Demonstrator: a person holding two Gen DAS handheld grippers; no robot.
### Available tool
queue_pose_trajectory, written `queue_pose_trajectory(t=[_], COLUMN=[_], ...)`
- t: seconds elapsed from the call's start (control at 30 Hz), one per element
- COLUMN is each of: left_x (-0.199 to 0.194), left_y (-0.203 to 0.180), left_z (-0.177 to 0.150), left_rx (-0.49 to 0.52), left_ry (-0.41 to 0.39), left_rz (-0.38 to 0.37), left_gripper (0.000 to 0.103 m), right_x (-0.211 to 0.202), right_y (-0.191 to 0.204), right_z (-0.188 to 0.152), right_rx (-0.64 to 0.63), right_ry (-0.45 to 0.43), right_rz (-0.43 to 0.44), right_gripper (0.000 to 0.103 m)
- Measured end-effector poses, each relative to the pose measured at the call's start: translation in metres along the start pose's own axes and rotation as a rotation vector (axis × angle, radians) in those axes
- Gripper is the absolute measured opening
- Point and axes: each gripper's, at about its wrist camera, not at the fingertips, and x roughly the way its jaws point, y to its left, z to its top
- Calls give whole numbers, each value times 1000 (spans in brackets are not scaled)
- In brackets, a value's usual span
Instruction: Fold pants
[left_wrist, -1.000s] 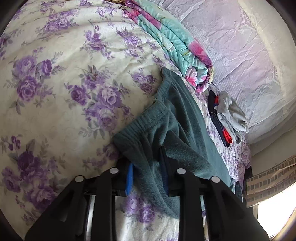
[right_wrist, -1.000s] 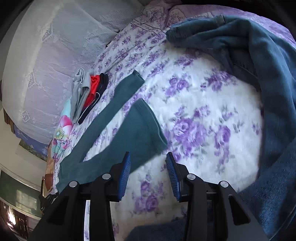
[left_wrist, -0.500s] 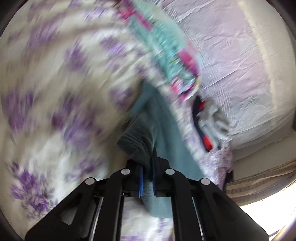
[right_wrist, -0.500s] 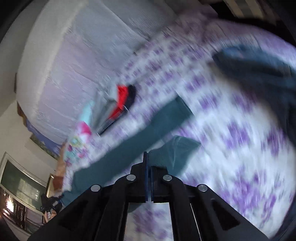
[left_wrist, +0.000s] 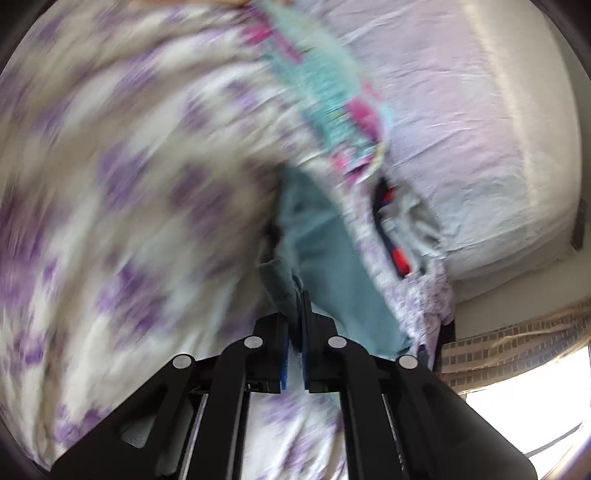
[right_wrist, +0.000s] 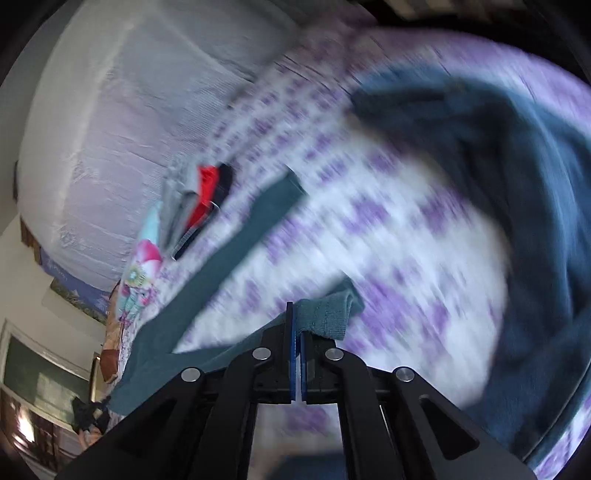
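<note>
Teal pants (right_wrist: 236, 254) lie stretched across the floral bed (right_wrist: 388, 240). My left hand-held gripper (left_wrist: 295, 325) is clenched on the waistband, my right hand-held gripper (right_wrist: 295, 332) on a leg cuff. Step: lifting for the fold; next, I judge, carry both ends across evenly.

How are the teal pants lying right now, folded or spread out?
Spread, not yet folded: in the right wrist view one leg of the teal pants stretches flat across the floral bedspread, while the right gripper pinches the other cuff.

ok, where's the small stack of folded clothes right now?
In the right wrist view the folded stack lies upper left on the floral bedspread, between the teal pants leg and the white mattress edge.
</note>
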Motion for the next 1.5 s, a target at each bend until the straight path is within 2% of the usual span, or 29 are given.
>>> queue_pose_trajectory(t=[0.1, 0.17, 0.23, 0.27, 0.3, 0.37, 0.4, 0.47, 0.53, 0.57, 0.6, 0.67, 0.7, 0.73, 0.8, 0.87, 0.93, 1.0, 1.07, 1.1, 1.13, 1.2, 1.27, 1.33, 1.4, 1.43, 1.5], left_x=[2, -2, -5, -5, -3, 0, -1, -3, -13, -16, -21, -31, -32, -32, -20, 3, 38, 68, 96, 93, 83, 66, 54, 46, 42, 43, 56], left_y=[34, 42, 40, 37, 32, 31, 33, 38, 43, 43, 39, 22, 4, -8, -43, -73, -89, -85, -62, -56, -54, -55, -66, -85, -111, -120, -140], left_z=[-12, -13, -13, -13, -14, -16, -16, -12, -9, -8, -8, -12, -17, -22, -35, -55, -72, -77, -71, -69, -62, -53, -52, -57, -69, -76, -95], left_rx=[-69, -85, -60, -34, 7, 58, 73, 63, 13, 11, 22, 94, 168, 228, 381, 540, 660, 709, 657, 625, 581, 521, 502, 529, 585, 610, 670], left_ry=[20, 16, 5, 3, 1, -17, -40, -35, -57, -71, -93, -160, -201, -223, -259, -278, -253, -184, -100, -97, -98, -131, -176, -208, -260, -285, -339], left_rz=[8, -7, -14, -1, 46, 167, 202, 174, 165, 175, 195, 270, 306, 326, 380, 438, 489, 533, 569, 538, 496, 486, 462, 423, 404, 409, 438], left_gripper=[4, 4, 4, 5, 6, 25, 25, 25, 25, 28, 30, 40, 40, 42, 54, 76, 78, 78, 81, 82, 81, 80, 80, 80, 88, 95, 98], right_x=[1, -5, -5, -2, -1, 3, 3, 0, -10, -17, -27, -44, -49, -51, -42, -20, 8, 35, 61, 65, 61, 55, 42, 32, 23, 23, 28], right_y=[-19, -13, 1, 7, 9, 6, 4, 3, 7, 13, 21, 40, 53, 64, 89, 107, 115, 113, 96, 89, 89, 94, 106, 125, 151, 162, 179], right_z=[-15, -13, -11, -12, -13, -21, -24, -31, -33, -35, -37, -39, -42, -43, -50, -58, -65, -73, -76, -79, -81, -79, -72, -68, -67, -69, -77], right_rx=[37, 28, -36, -75, -83, -101, -120, -159, -174, -192, -221, -295, -341, -375, -444, -494, -533, -537, -503, -504, -525, -522, -493, -480, -486, -497, -528], right_ry=[6, -10, 2, 26, 33, 50, 48, 28, -5, -35, -92, -207, -252, -270, -249, -186, -116, -45, 45, 51, 30, 23, -47, -100, -202, -248, -322], right_rz=[13, 28, 10, -10, -34, -121, -131, -151, -197, -235, -286, -362, -375, -362, -282, -234, -209, -220, -250, -242, -229, -255, -252, -186, -132, -118, -110], right_gripper=[2, 2, 2, 4, 6, 9, 9, 9, 14, 22, 35, 46, 46, 47, 59, 62, 63, 63, 63, 63, 63, 63, 63, 71, 95, 98, 99])
